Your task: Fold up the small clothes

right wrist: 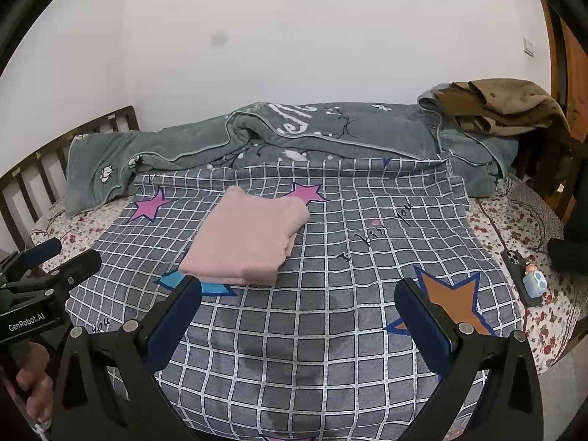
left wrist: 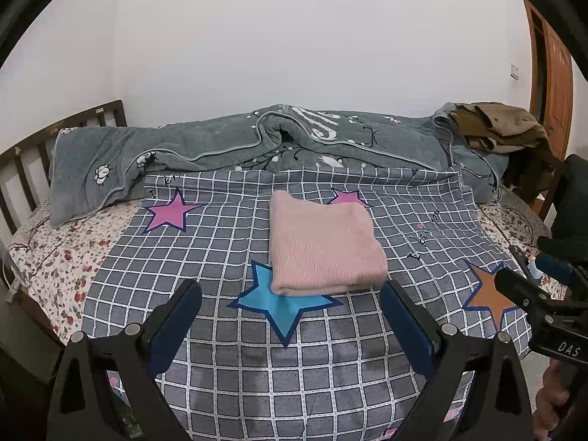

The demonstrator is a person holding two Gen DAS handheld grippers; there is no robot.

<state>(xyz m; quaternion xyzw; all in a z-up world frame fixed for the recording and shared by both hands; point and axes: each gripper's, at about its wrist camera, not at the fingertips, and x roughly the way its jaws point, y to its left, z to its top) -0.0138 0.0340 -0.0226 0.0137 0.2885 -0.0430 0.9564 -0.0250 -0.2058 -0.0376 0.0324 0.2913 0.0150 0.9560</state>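
Folded pink garment lies just ahead of both grippers, nothing held.

I see the left gripper with its fingers spread wide and empty, the garment dead ahead and just past the tips — its long axis running near-to-far, slightly skewed to the right. My right gripper is just as wide and empty, but from there the garment sits ahead and to the left, so I judge the left one nearer and better lined up. The garment rests on the checked star blanket, its near edge over the blue star. The right view alone shows the stacked layers at the garment's right edge (and a phone far right); the left view shows the near fold.
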